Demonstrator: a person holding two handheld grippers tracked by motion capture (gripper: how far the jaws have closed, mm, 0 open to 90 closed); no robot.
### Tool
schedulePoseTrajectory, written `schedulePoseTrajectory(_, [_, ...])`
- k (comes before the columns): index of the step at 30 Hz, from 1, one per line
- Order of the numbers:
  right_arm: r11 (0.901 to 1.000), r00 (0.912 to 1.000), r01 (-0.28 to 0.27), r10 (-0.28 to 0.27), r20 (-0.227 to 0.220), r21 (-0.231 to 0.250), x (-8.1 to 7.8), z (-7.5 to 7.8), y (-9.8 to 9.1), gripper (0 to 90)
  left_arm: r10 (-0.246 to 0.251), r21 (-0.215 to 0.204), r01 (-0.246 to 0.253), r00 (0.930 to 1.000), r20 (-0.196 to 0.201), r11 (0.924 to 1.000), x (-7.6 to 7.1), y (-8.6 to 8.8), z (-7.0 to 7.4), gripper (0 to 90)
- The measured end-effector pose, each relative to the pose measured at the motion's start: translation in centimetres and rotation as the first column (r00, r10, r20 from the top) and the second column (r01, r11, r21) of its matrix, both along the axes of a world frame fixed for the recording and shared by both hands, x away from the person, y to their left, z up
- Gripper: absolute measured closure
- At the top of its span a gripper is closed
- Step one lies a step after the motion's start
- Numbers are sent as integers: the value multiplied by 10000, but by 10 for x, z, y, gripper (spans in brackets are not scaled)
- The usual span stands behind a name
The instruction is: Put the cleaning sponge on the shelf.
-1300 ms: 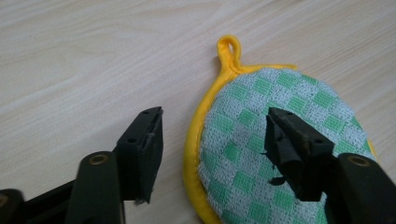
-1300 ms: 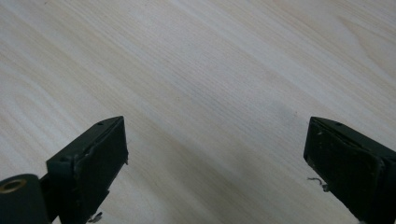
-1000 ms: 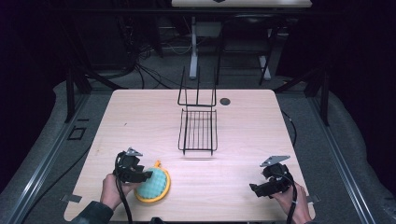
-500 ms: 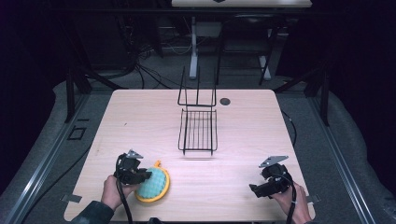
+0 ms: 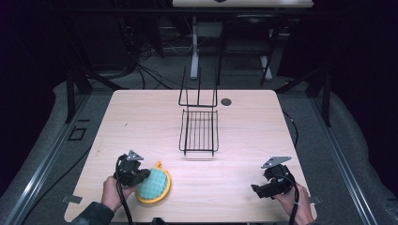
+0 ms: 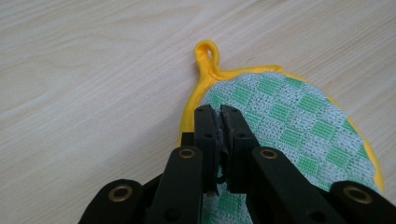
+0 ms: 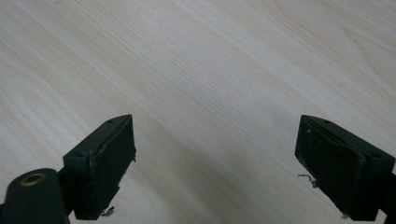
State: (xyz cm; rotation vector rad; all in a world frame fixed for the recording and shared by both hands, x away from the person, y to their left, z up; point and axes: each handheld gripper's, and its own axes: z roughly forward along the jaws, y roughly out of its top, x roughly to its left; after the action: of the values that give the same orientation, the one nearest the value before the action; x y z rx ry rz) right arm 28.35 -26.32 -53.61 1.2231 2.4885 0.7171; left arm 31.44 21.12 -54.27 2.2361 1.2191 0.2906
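Observation:
A round pot holder (image 5: 157,186), green-and-white checked with a yellow rim and hanging loop (image 6: 208,52), lies flat at the table's front left. My left gripper (image 5: 143,177) is at its left edge. In the left gripper view its jaws (image 6: 219,112) have just been closing and now pinch the checked fabric (image 6: 289,121) near the yellow rim. My right gripper (image 5: 256,190) rests at the front right, far from the pot holder. Its jaws (image 7: 215,140) stand wide apart over bare wood with nothing between them.
A black wire rack (image 5: 199,131) with an upright back stands in the middle of the wooden table (image 5: 141,117), beyond both grippers. A small dark round disc (image 5: 226,101) sits near the far edge. A person's hands hold both grippers at the front edge.

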Motion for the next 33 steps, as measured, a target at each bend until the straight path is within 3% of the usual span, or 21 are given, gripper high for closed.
schedulePoseTrajectory(6, [10000,10000,-15,15,52,19,-1,1,0,117,8,-450,4,9997,262,9990,-5,6,8,874])
schedulePoseTrajectory(15, [10000,10000,46,-46,37,70,-1,2,-2,116,-558,-895,599,9973,481,9942,-13,7,22,876])
schedulePoseTrajectory(27, [9999,9999,84,-82,126,-135,-1,2,-2,117,-223,-1577,346,9966,791,9869,-15,22,38,876])
schedulePoseTrajectory(33, [9997,9998,143,-140,150,-197,0,1,-2,118,-269,-1609,402,9961,837,9862,-9,22,42,876])
